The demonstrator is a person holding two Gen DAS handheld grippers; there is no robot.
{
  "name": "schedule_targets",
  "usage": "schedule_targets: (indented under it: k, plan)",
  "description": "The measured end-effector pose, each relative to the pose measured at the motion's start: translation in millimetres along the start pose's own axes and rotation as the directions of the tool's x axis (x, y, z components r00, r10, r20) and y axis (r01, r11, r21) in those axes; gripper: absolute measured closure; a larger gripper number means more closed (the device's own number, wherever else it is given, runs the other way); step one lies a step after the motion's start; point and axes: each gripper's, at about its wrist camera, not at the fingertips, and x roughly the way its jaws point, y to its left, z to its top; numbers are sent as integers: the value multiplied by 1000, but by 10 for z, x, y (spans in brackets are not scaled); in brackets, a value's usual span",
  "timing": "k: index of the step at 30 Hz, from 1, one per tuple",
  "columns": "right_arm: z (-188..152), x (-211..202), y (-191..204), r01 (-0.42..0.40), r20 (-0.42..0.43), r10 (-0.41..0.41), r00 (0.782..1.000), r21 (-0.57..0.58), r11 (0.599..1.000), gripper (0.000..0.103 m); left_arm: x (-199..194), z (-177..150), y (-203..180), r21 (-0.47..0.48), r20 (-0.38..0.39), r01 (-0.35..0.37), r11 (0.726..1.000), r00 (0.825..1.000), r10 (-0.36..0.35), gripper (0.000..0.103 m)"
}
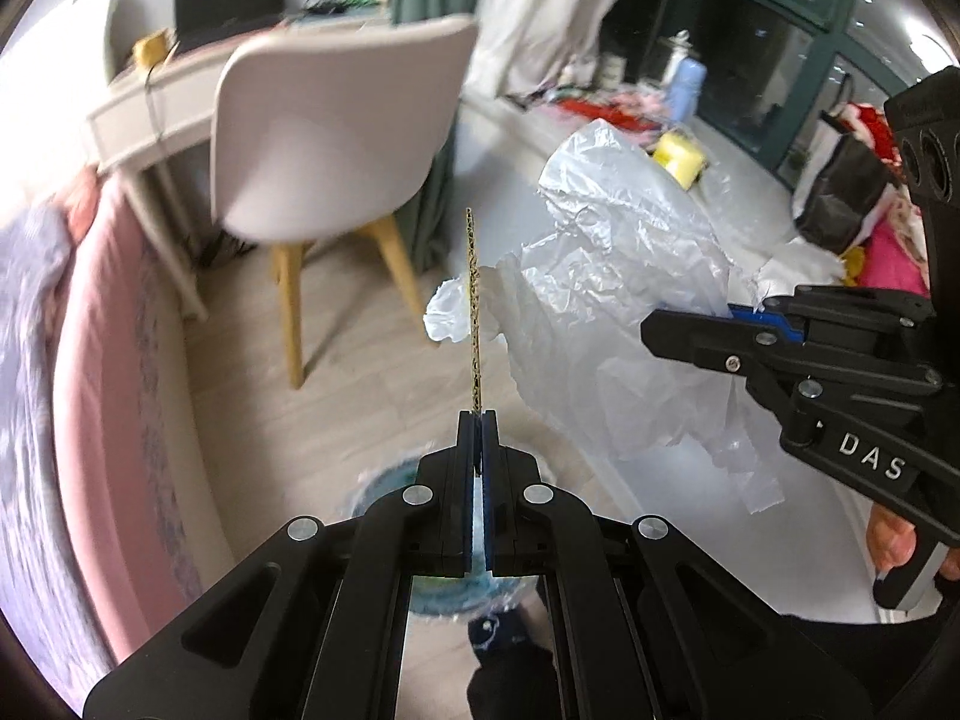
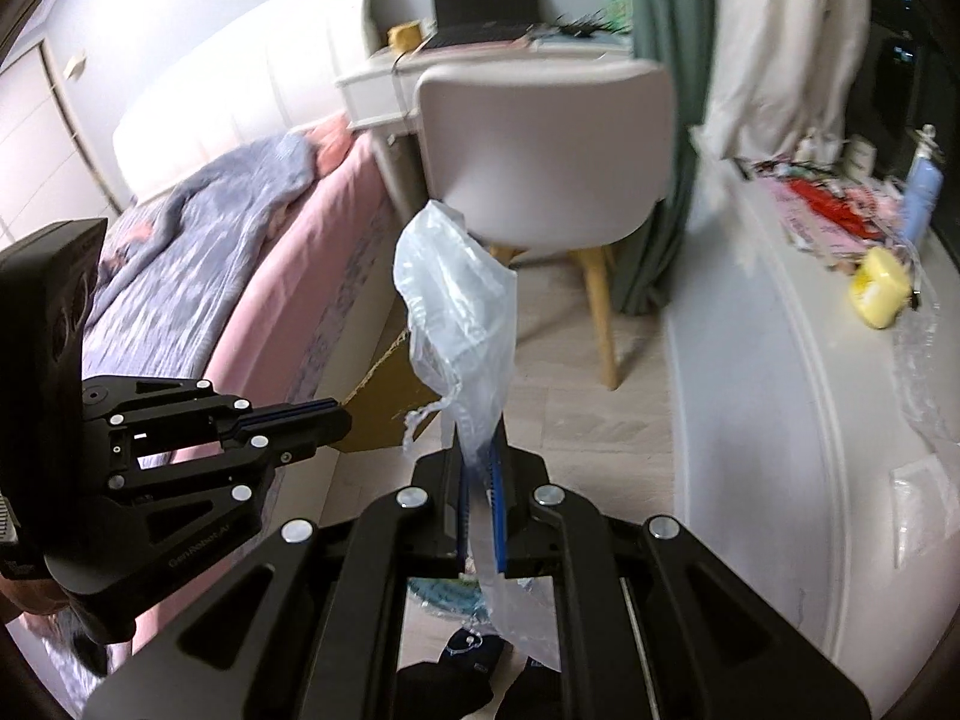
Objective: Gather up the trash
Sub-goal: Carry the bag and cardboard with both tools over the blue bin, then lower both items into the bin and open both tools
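Cardboard point(image 1: 474, 306) edge-on between left fingers point(image 1: 467, 438)

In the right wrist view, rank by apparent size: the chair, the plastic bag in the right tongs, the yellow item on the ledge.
1. Chair, largest.
2. Plastic bag in the right tongs; it sits much nearer the camera, so its true size is unsure.
3. Yellow item, smallest.
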Motion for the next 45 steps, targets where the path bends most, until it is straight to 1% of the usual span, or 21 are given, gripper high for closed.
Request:
schedule_targets:
  k: [7,13,23,26,27,33,37,42,45]
  plan:
    - [-223,439,104,-45,-93,40,995,-46,998,95,284,-463,137,-80,-80,-21,997,997,14,102]
    - [-405,805,138,-78,-173,66,983,-58,995,95,628,-840,287,-144,-152,-30,989,988,8,102]
    - [-711,1537,234,-105,-275,79,958,-82,991,95,1177,-1289,541,-197,-233,-46,979,972,-2,102]
    - [-792,1726,230,-109,-297,78,952,-89,990,95,1389,-1443,608,-208,-256,-47,977,967,-8,102]
    - [-846,1847,218,-108,-308,74,948,-93,990,95,1473,-1503,625,-211,-265,-48,976,964,-10,102]
    - [-1066,2337,135,-109,-355,58,933,-125,986,95,1898,-1821,717,-251,-306,-54,967,952,-26,102]
    - [-1181,2612,77,-110,-381,54,923,-127,986,95,2173,-1995,756,-270,-321,-58,961,947,-33,102]
    - [-1328,2886,23,-112,-401,45,915,-144,983,95,2475,-2089,774,-268,-324,-72,961,946,-20,102]
    - [-1409,3072,-10,-104,-413,29,910,-159,982,95,2627,-2123,805,-288,-327,-77,955,945,-22,102]
